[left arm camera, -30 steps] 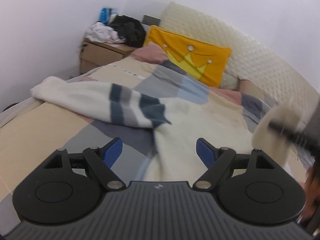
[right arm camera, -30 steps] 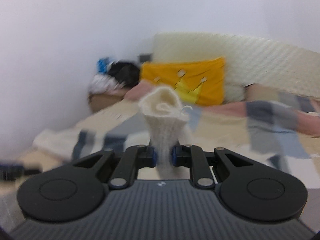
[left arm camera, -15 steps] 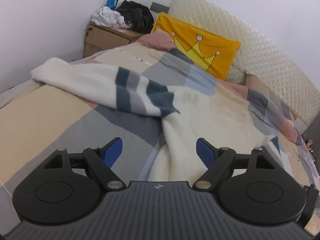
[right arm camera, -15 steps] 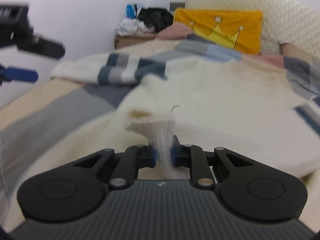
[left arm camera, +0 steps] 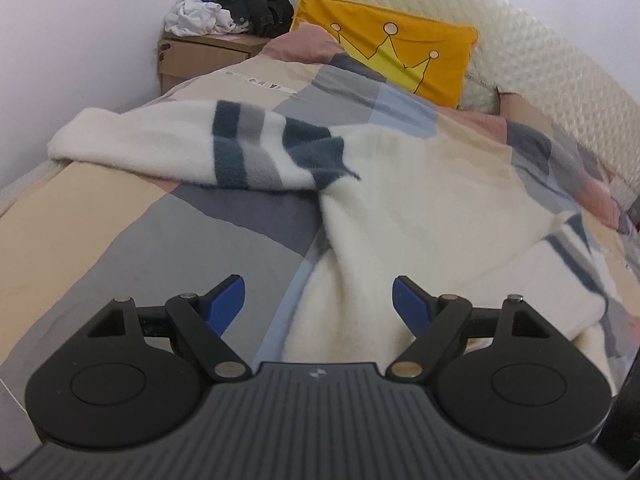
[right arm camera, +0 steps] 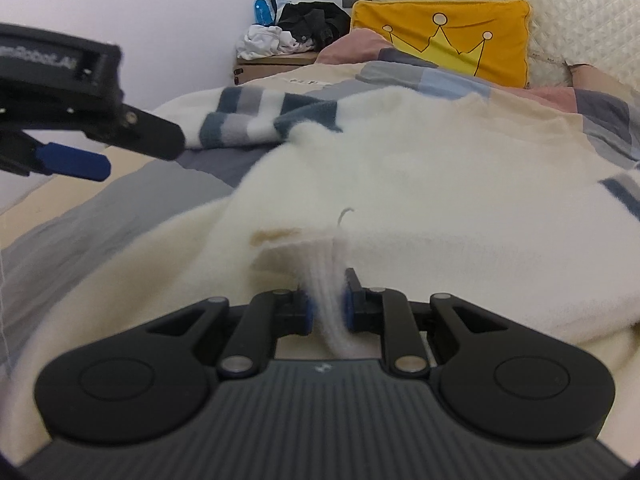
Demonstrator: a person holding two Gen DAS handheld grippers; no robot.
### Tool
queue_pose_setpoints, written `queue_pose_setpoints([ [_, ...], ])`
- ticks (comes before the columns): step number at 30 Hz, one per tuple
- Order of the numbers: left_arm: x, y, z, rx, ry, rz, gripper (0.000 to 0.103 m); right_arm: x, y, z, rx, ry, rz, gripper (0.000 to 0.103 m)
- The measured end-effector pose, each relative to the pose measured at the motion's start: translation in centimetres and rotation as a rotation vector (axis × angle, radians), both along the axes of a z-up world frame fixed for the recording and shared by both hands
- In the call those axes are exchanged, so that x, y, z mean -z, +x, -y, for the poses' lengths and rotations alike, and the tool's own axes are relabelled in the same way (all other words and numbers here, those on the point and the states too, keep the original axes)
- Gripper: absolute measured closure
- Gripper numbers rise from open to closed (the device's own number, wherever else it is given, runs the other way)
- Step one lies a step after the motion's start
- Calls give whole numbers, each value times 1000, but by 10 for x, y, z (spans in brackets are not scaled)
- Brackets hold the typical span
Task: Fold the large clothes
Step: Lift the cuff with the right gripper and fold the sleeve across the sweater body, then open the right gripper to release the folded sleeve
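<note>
A large cream fleece sweater (left arm camera: 420, 208) with dark blue and grey striped sleeves lies spread on the bed; it also shows in the right wrist view (right arm camera: 420, 184). One striped sleeve (left arm camera: 200, 148) lies stretched to the left. My left gripper (left arm camera: 318, 300) is open and empty, hovering over the sweater's near edge. My right gripper (right arm camera: 328, 304) is shut on a ribbed cream hem of the sweater, held low over the garment. The left gripper also shows at the left of the right wrist view (right arm camera: 76, 160).
The bed has a patchwork cover (left arm camera: 120, 232) in beige, grey and blue. A yellow crown pillow (left arm camera: 392, 56) leans on the quilted cream headboard (left arm camera: 540, 64). A wooden nightstand (left arm camera: 200, 56) piled with clothes stands at the back left by the wall.
My right gripper has swung down from high in the air to low over the sweater, still holding the hem. The left gripper tilted down and came closer to the sweater.
</note>
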State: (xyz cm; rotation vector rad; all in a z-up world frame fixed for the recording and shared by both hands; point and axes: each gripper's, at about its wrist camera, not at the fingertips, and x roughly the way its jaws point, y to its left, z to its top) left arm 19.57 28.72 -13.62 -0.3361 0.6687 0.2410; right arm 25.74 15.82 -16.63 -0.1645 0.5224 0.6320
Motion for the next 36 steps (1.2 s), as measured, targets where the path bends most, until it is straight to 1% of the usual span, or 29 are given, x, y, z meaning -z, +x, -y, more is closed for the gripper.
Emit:
queue_pose_setpoints([
  [1,1,2,1,1,9,-4,18,-1,0,1,-2,5,-7,81],
  [2,2,4,2,2,17,-7,18,-2,0,2,-9,18,-22,73],
  [3,2,5,4,4,26,-8,18,-3,0,4,-20,37,-43,68],
  [5,1,6,5,12,47,-4,18,-7,-1,7,-51,62,-78,43],
  [6,1,7,4,14,53,-1,18,-9,-2,9,-63,72,-91,36],
  [7,1,7,4,13,55,0,18,-11,-4,12,-75,84,-104,26],
  [12,1,10,7,3,96,-1,18,-26,-13,25,-79,101,-102,25],
  [15,2,10,7,-7,80,14,18,-38,-13,39,-53,165,-132,25],
  [18,3,10,5,-35,62,28,18,-44,-9,48,-25,217,-124,25],
  [21,4,10,4,-64,61,39,18,-42,0,51,13,240,-123,25],
  [24,9,13,0,-114,51,24,18,-30,7,45,27,207,-127,25],
  [26,12,14,-5,-148,39,21,18,-20,12,39,10,187,-164,25],
  [28,14,15,-12,-194,13,24,19,-8,14,31,-10,144,-197,25],
  [29,14,16,-17,-220,-3,32,19,-4,12,26,-17,114,-194,23],
  [31,14,17,-30,-275,-27,35,19,-1,6,19,-40,50,-144,23],
  [32,13,19,-40,-307,-56,34,19,-2,4,17,-48,36,-133,23],
  [34,12,21,-62,-349,-131,44,19,-4,4,18,-54,42,-143,23],
  [36,11,24,-89,-397,-208,49,19,-6,7,24,-58,79,-168,23],
])
